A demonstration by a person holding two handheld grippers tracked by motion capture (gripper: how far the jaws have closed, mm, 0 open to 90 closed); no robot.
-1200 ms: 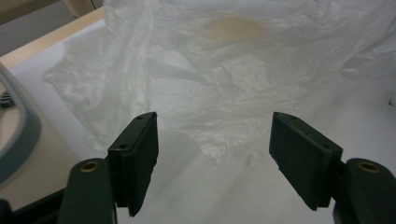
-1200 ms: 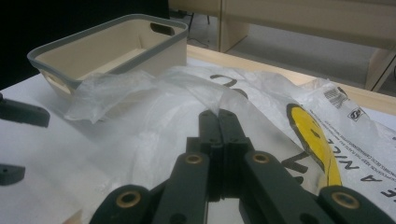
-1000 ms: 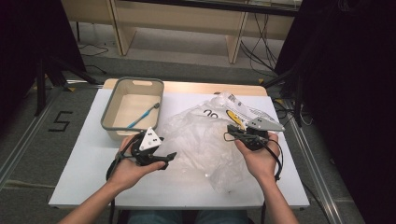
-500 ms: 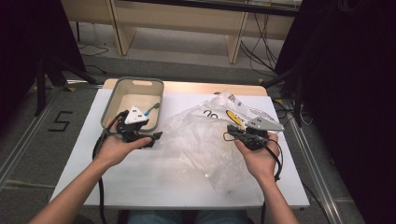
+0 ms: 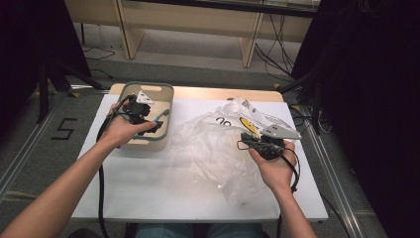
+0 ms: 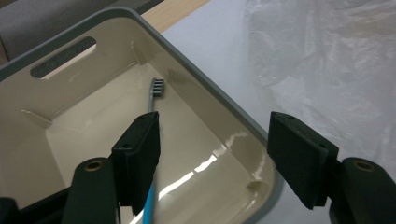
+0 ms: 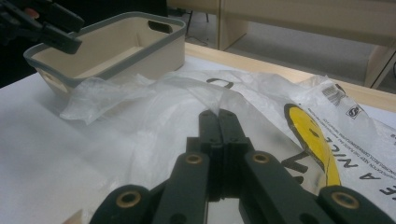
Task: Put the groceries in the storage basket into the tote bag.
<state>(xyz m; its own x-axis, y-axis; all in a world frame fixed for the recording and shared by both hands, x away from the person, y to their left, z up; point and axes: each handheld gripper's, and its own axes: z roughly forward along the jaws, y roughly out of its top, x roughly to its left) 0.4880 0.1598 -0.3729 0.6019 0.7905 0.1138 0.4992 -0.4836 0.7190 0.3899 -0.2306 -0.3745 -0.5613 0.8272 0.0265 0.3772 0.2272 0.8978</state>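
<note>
A: Left gripper hovered over the beige rectangular plastic tub with the grey rim, jaws apart after easing in a touch, nothing clamped between them.

B: And under it, the blue-handled toothbrush with the grey head lay on the tub's floor, head toward the far wall.

A: Right gripper had its jaws pressed together on a fold of the crinkled clear plastic bag spread across the white table.

B: Any print on that bag?

A: A yellow smiley face, a barcode, and black letters along the edge that read "NIC"; the rest was cut off.
</note>
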